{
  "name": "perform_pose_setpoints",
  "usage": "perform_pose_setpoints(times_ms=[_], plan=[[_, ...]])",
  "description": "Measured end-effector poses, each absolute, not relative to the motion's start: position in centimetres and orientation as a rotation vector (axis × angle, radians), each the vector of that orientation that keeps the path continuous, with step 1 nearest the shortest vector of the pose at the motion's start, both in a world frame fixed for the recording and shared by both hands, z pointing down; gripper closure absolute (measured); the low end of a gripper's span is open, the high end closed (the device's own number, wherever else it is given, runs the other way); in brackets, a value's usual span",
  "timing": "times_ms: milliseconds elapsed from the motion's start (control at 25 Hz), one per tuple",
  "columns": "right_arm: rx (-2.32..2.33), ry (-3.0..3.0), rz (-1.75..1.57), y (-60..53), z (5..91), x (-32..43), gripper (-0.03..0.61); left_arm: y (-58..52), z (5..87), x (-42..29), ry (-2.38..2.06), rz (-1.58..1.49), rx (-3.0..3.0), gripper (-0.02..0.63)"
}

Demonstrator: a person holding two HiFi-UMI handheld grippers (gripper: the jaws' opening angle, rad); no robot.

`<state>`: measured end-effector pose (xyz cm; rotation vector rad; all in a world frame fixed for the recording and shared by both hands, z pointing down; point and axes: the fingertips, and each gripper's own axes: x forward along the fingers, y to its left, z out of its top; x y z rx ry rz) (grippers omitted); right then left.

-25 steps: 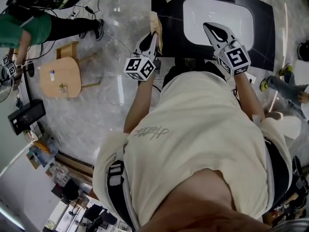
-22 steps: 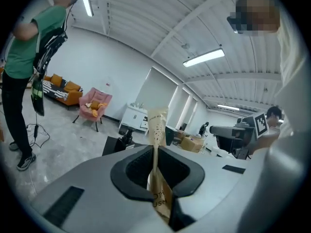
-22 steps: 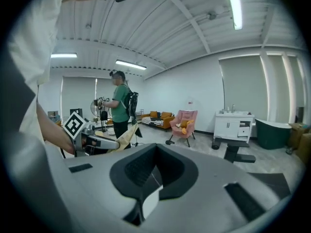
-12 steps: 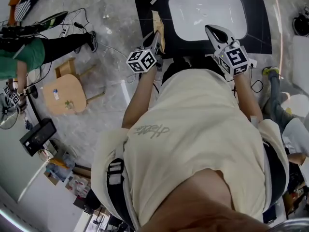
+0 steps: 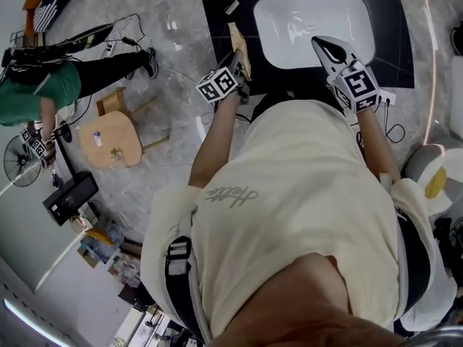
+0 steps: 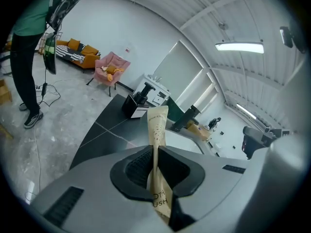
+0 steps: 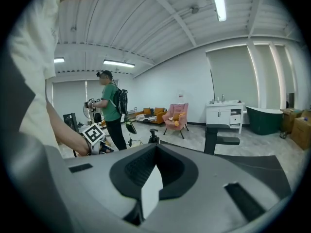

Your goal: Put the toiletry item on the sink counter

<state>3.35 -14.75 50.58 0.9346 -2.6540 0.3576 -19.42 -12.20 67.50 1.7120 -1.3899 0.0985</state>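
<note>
The toiletry item is a slim tan paper packet with print on it. My left gripper is shut on the packet, which sticks up between the jaws above the left part of the black sink counter. A white basin is set into that counter. My right gripper hangs over the basin's near right edge, its jaws together with nothing seen between them. A black faucet stands behind the basin.
A black box-like item stands on the counter's far left corner. On the floor to the left are a wooden stool and cables. A person in a green top stands there.
Both grippers have moved forward toward the counter. The left one has come down with the packet still in it, and the packet is now over the counter's left part.
</note>
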Motion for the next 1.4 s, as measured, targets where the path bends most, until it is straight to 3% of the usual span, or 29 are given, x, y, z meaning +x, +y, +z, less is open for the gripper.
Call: perform_pose_setpoints(times_ms=[680,880,1400], plan=[[0.860,-2.662,0.453,-19.9,52.3,5.0,0.583,-14.9,71.9,-18.9,-1.422,0.255,1.561,0.572],[0.857,-2.671,0.463,-20.9,52.4,4.8,0.584,-15.1,72.7,-19.6,-1.471,0.294,1.511,0.494],[0.814,-2.694,0.435,-20.5,51.9,3.8,0.583,-15.8,69.3,-19.5,-1.501,0.190,1.610,0.494]])
